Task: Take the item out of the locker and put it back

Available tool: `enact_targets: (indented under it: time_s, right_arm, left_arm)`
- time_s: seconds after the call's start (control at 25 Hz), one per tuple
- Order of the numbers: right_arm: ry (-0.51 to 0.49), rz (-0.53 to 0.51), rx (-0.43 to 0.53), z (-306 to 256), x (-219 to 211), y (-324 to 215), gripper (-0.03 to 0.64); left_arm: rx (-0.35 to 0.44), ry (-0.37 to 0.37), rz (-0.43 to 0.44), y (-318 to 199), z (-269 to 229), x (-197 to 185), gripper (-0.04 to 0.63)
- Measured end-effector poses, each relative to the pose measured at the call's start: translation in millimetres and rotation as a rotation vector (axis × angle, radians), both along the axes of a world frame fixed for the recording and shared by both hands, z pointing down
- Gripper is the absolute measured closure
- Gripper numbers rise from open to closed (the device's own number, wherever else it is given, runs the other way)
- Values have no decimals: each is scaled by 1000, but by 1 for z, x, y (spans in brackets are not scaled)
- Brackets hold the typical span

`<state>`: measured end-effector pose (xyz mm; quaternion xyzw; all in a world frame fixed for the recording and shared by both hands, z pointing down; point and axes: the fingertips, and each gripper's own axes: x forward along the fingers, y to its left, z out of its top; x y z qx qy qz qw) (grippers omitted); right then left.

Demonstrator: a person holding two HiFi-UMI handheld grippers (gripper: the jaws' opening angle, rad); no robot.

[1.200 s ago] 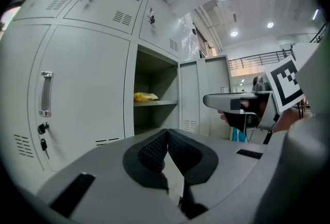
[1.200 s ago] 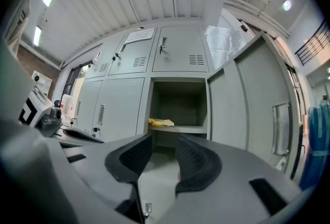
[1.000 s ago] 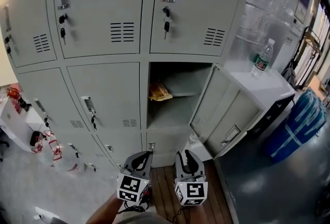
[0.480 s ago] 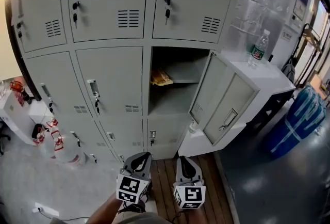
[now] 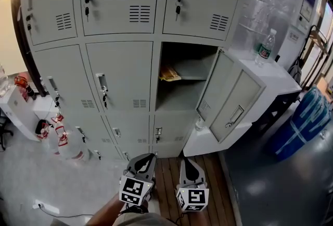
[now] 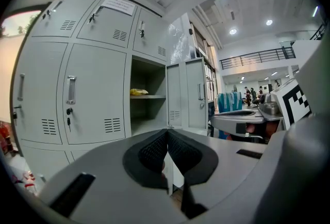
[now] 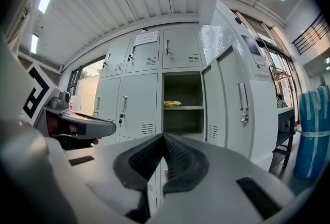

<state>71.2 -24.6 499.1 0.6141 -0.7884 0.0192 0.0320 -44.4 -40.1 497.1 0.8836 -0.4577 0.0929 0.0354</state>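
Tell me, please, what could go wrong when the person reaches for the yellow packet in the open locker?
The right claw and the left claw are both shut; unopened, one would probably only push the yellow packet deeper on its shelf. The open door hangs just right of the compartment; a claw reaching in may knock it.

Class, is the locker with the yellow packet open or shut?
Open: the door stands swung out, showing the yellow packet on a shelf.
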Motion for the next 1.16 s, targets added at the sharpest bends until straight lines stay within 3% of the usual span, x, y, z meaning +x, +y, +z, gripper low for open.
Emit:
enact_targets:
  time_s: [1.16]
  right_arm:
    - [20,5,0,-2,-4,3,600]
  left_arm:
    - [8,4,2,4,-5,-4,572]
